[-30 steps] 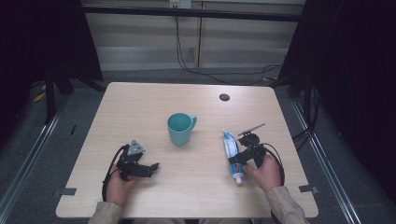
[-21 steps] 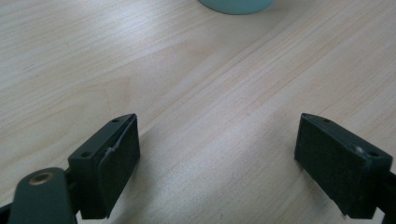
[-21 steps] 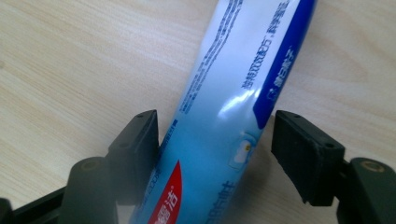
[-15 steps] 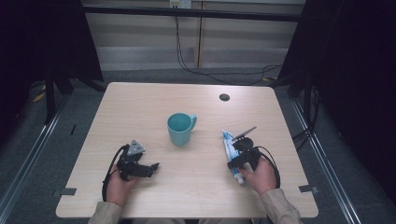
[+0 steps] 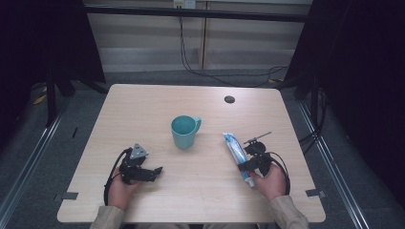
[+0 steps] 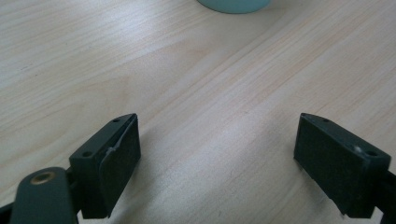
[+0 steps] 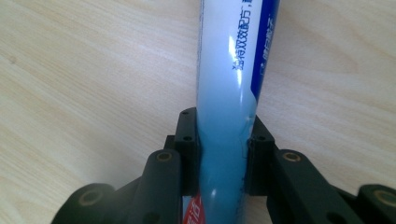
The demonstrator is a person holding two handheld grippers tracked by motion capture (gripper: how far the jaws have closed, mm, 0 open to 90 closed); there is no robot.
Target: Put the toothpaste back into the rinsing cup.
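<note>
A blue and white toothpaste tube [image 5: 236, 149] lies on the wooden table [image 5: 143, 114] at the right. My right gripper [image 5: 247, 165] has just been closing and is now shut on the tube [image 7: 229, 107], its pads [image 7: 190, 140] squeezing the lower body. A teal mug [image 5: 184, 132] stands upright near the table's middle, handle to the right. My left gripper [image 5: 155, 171] rests low at the front left, held by a hand. Its jaws stand wide open over bare wood [image 6: 215, 135], with the mug's base [image 6: 233, 4] at the top edge of the left gripper view.
A small dark round grommet [image 5: 229, 99] sits near the table's far right. Black cables trail from both grippers. Dark frame posts and cables stand beyond the far edge.
The right gripper has shifted left onto the tube and its jaws have closed around it. The left gripper and the mug have kept still.
</note>
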